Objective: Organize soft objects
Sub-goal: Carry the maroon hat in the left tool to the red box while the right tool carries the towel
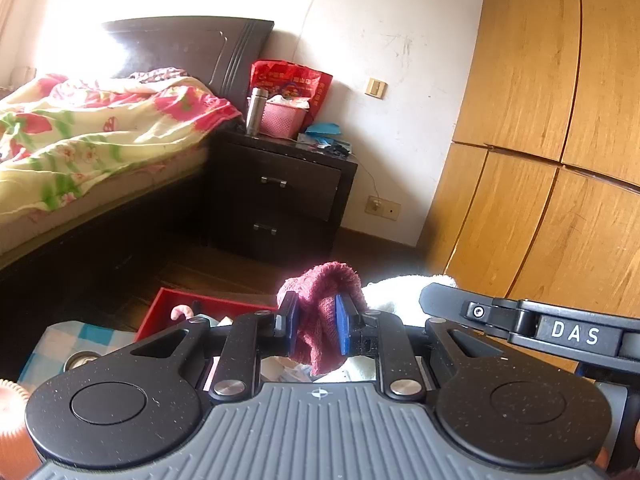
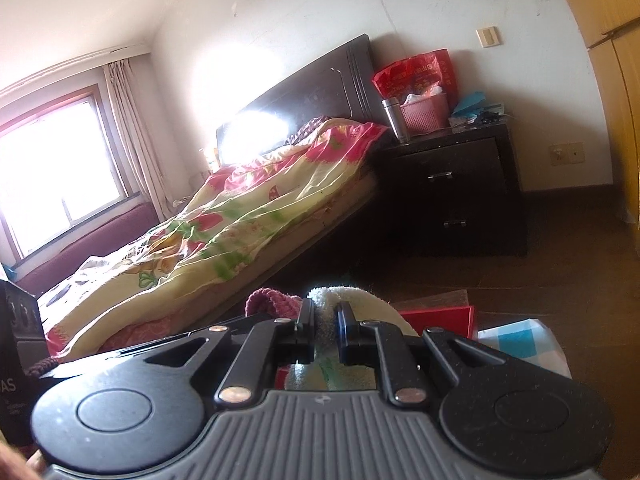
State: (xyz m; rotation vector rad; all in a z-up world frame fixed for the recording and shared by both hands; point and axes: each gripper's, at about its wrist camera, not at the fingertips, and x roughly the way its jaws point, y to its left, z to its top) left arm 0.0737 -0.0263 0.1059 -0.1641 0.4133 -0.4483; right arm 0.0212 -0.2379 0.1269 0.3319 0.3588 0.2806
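My left gripper point(image 1: 316, 326) is clamped on a maroon cloth point(image 1: 324, 300); the cloth bunches up above the blue pads point(image 1: 343, 330) and hangs down between them, lifted clear of the floor. Below and left of it lies a red box point(image 1: 168, 306) on the dark floor, next to a checked cloth point(image 1: 60, 344). Just right of the maroon cloth, touching it or nearly so, is a white towel point(image 2: 360, 300), and my right gripper point(image 2: 326, 324) is pinched tight on a fold of it, the towel bulging over and behind the fingers. Beyond both stand the bed point(image 2: 224, 224) and the nightstand point(image 2: 456, 192).
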